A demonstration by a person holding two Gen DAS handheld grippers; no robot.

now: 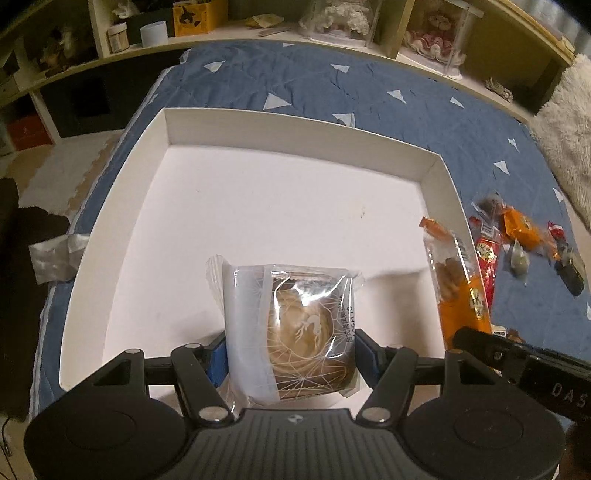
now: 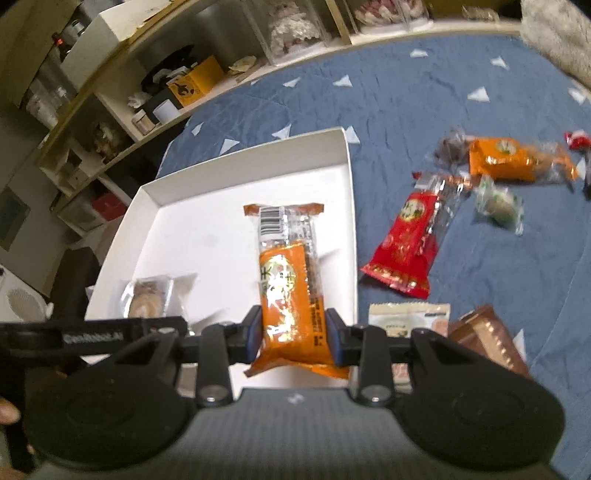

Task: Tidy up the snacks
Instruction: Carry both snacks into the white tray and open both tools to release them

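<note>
My left gripper (image 1: 291, 356) is shut on a clear-wrapped round pastry (image 1: 295, 328) and holds it over the near part of the white tray (image 1: 295, 144). The right gripper (image 2: 293, 332) is shut on a long orange snack pack (image 2: 291, 288), which hangs over the tray's (image 2: 243, 155) right side. That orange pack (image 1: 458, 288) shows at the tray's right wall in the left wrist view. The pastry (image 2: 147, 297) sits low at the tray's near left in the right wrist view, partly behind the left gripper's bar.
On the blue quilt (image 2: 424, 92) right of the tray lie a red pack (image 2: 410, 247), an orange pack (image 2: 506, 158), a small green-white sweet (image 2: 498, 205), a pale pouch (image 2: 406, 319) and a brown box (image 2: 487, 339). Shelves with jars and boxes (image 1: 192, 18) run along the far side.
</note>
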